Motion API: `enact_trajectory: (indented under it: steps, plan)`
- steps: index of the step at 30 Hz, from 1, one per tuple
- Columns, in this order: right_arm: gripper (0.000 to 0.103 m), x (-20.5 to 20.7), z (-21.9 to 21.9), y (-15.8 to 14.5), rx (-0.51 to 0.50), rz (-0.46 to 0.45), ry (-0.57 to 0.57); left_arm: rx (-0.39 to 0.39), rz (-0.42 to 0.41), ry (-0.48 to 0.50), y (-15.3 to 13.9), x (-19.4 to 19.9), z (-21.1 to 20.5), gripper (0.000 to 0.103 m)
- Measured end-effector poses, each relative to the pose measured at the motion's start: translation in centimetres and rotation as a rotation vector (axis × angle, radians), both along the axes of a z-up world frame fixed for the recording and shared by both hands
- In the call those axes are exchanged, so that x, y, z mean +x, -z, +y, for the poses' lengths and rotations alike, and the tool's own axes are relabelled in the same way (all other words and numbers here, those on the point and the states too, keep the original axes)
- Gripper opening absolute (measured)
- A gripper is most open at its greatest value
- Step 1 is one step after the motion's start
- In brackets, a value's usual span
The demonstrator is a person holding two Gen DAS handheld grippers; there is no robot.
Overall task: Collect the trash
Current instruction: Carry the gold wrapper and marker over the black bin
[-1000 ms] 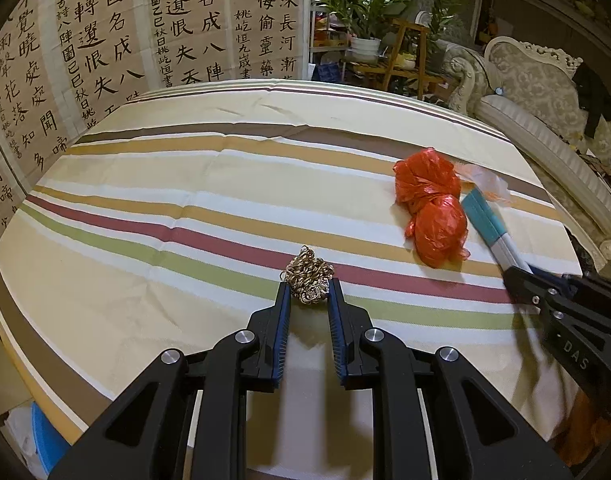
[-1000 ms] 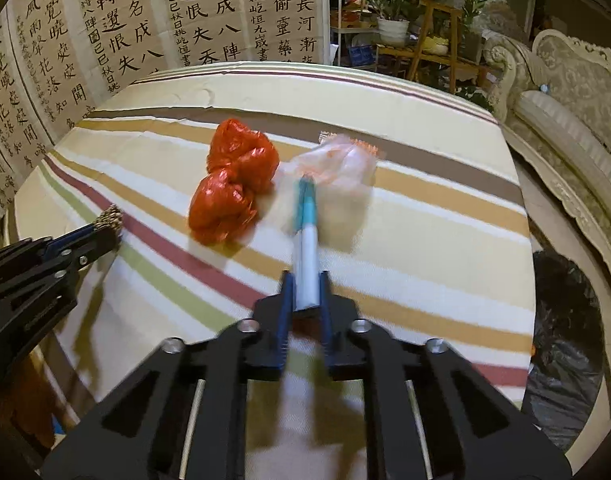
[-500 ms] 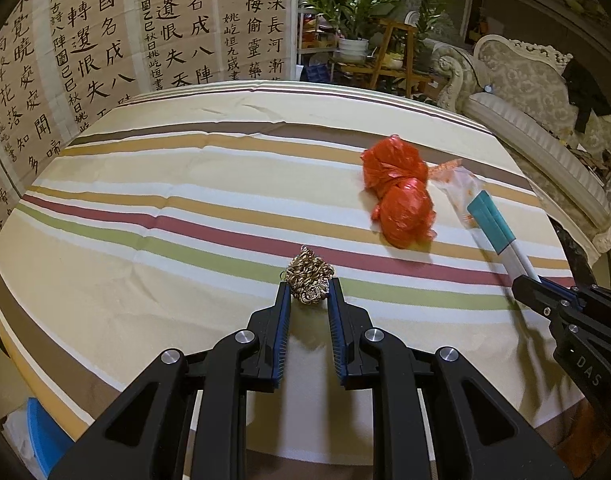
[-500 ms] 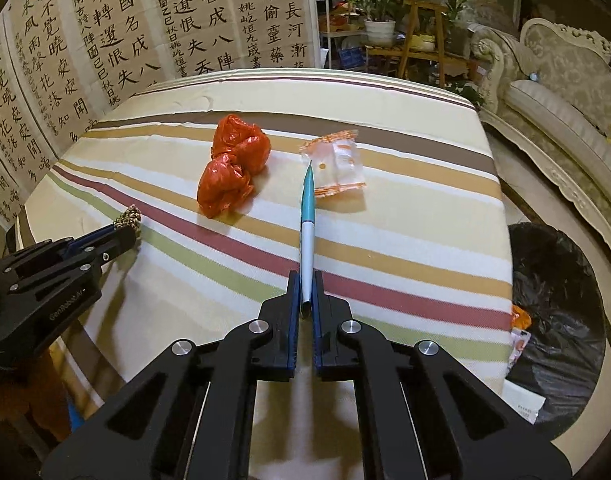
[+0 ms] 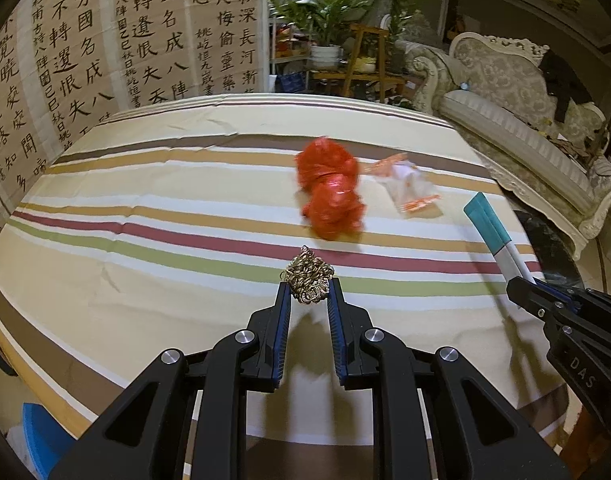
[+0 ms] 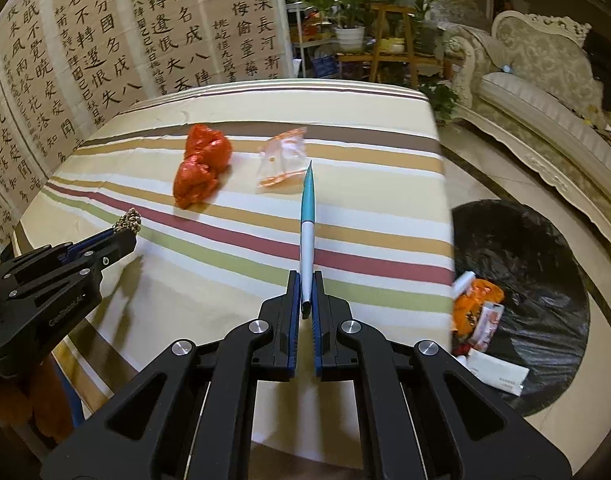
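My left gripper (image 5: 308, 288) is shut on a golden wire scrubber ball (image 5: 308, 274) and holds it above the striped tablecloth (image 5: 165, 208). My right gripper (image 6: 304, 280) is shut on a teal and white pen (image 6: 307, 224) that points forward; the pen also shows in the left wrist view (image 5: 493, 232). A crumpled red plastic bag (image 6: 201, 168) and a clear wrapper with orange edges (image 6: 281, 156) lie on the cloth beyond both grippers. A black-lined trash bin (image 6: 525, 288) with several scraps inside stands on the floor right of the table.
A calligraphy screen (image 5: 105, 40) stands behind the table on the left. Potted plants on a wooden stand (image 6: 369, 40) and an ornate sofa (image 6: 545, 92) lie beyond and to the right. A blue object (image 5: 41, 432) sits under the table's left edge.
Both grippers have pulled back and risen from the table with their loads. The trash bin has come into the right wrist view.
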State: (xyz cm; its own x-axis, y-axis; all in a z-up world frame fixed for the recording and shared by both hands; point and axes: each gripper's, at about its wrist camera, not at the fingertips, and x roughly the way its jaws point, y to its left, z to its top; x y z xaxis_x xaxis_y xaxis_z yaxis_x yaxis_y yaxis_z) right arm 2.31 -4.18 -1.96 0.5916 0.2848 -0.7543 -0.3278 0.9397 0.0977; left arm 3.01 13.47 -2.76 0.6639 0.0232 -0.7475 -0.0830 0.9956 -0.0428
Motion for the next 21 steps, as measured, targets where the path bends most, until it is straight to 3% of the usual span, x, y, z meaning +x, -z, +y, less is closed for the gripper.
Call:
enact_trajectory:
  steps: [21]
  plan:
    - [0.006,-1.9,-9.2,-0.7,0.019,-0.049,0.201,0.018,-0.047,0.198,-1.1,0.0,-10.5,0.020]
